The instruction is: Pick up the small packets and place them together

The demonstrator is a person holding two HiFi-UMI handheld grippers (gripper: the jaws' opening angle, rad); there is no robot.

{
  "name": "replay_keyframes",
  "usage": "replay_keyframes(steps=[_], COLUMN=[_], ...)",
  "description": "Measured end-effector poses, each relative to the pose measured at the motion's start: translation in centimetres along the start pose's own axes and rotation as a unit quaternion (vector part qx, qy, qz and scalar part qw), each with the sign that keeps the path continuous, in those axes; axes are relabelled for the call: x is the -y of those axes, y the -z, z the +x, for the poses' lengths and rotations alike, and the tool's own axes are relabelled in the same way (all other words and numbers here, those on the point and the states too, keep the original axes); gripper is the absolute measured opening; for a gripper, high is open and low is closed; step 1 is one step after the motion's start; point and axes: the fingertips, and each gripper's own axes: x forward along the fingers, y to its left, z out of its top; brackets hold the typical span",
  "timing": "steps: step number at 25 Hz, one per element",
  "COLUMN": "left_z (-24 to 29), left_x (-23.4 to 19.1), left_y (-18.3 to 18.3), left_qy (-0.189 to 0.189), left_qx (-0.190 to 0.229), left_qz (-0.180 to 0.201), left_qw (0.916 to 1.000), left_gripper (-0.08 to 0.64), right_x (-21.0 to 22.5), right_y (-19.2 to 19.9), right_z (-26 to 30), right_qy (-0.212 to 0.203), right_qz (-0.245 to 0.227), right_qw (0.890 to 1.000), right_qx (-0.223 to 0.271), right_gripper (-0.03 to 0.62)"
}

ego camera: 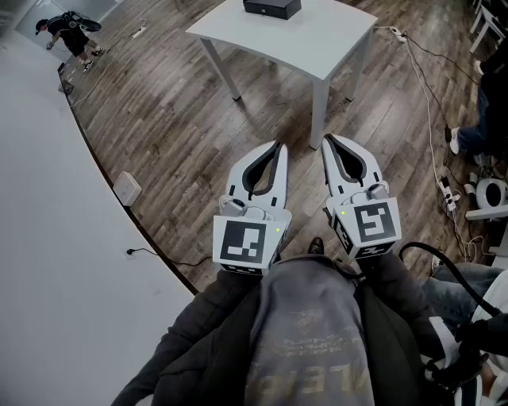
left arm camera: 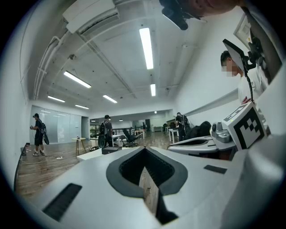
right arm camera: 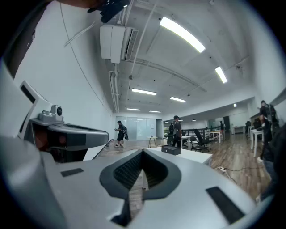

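Observation:
No small packets show in any view. My left gripper (ego camera: 278, 145) and right gripper (ego camera: 326, 139) are held side by side in front of my chest, above the wooden floor, pointing at a white table (ego camera: 317, 47). Both have their jaws shut tip to tip with nothing between them. On the table's far part lies a black box (ego camera: 272, 8). In the left gripper view the shut tips (left arm camera: 144, 148) point toward the table (left arm camera: 89, 155) and box (left arm camera: 111, 150). In the right gripper view the shut tips (right arm camera: 143, 152) face the same box (right arm camera: 171, 150).
A white wall (ego camera: 48, 238) runs along the left, with a small white box (ego camera: 127, 189) at its foot. Cables and a power strip (ego camera: 444, 190) lie on the floor at the right, near a seated person's legs (ego camera: 476, 119). Another person (ego camera: 71, 32) stands far off.

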Motion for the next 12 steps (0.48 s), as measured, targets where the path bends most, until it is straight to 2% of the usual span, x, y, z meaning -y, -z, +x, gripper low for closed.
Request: replay_keyframes(steps=[12], left_z=[-0.3], left_x=[1.3], left_y=[1.1], left_qy=[-0.015], left_qx=[-0.004], left_qz=[-0.004], left_qw=[0.9999], left_gripper=[0.0], right_x=[0.2], right_y=[1.1], right_z=[-0.9], right_qy=[-0.018], right_qz=[0.002], right_qw=[1.0], right_qx=[0.001], right_gripper=[0.005])
